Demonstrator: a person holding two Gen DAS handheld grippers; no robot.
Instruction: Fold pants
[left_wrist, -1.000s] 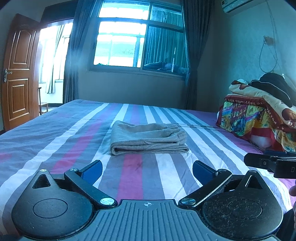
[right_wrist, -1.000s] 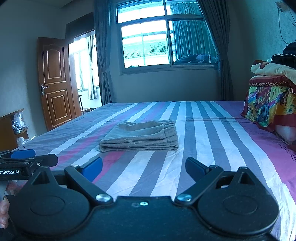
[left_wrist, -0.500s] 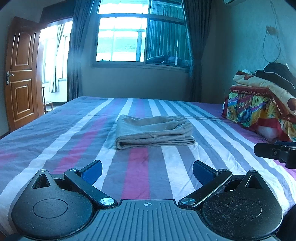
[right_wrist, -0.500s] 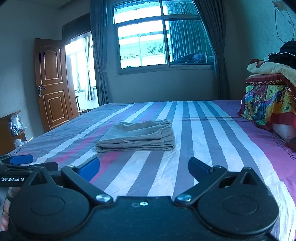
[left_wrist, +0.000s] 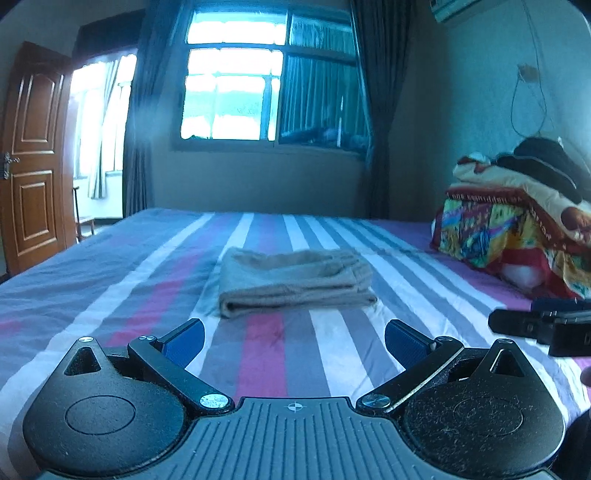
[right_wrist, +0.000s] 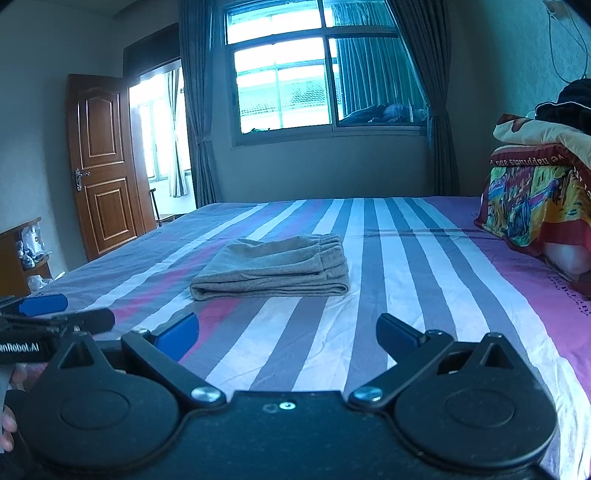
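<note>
Two grippers, left gripper (left_wrist: 294, 338) and right gripper (right_wrist: 287, 334), both spread wide holding nothing, then one folded pair of grey pants (right_wrist: 273, 267) on the striped bed (right_wrist: 424, 266) just ahead, one blanket pile (right_wrist: 535, 199) far right.

Black left gripper (left_wrist: 293, 341) body, ribbed plate; blue fingers (left_wrist: 184, 341); silver screws; white "GenRobot.AI" lettering.

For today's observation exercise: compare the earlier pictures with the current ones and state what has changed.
Only the views drift slightly. Both the left gripper and right gripper stay open and empty, short of the folded pants, which lie unmoved on the striped bed.
</note>
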